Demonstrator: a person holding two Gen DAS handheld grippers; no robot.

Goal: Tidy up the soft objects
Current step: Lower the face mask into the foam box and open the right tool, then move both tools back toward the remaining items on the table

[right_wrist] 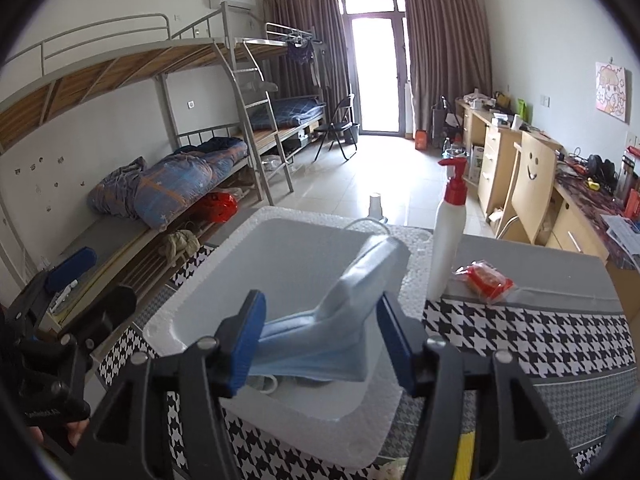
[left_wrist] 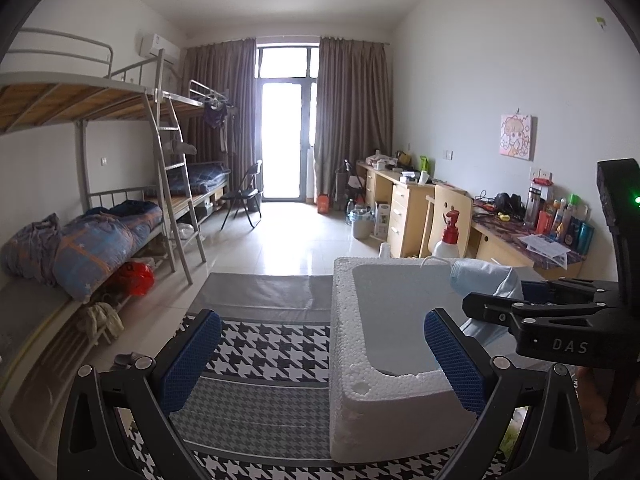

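Observation:
A white foam box [right_wrist: 224, 256] stands on the houndstooth tablecloth [right_wrist: 520, 332]. A light blue folded cloth [right_wrist: 344, 308] lies in the box, one end propped up against its far right rim. My right gripper [right_wrist: 320, 344] is open, its blue pads either side of the cloth's near end with a gap on the right. In the left wrist view the cloth [left_wrist: 484, 280] drapes over the box [left_wrist: 348, 320] beside the right gripper [left_wrist: 520, 312]. My left gripper [left_wrist: 324, 360] is open wide, empty, straddling the box's near left wall.
A white pump bottle with a red top [right_wrist: 448, 240] stands just right of the box, a red packet [right_wrist: 486, 278] beside it. Bunk beds [right_wrist: 168, 184] line the left wall; desks and a chair [right_wrist: 532, 192] line the right.

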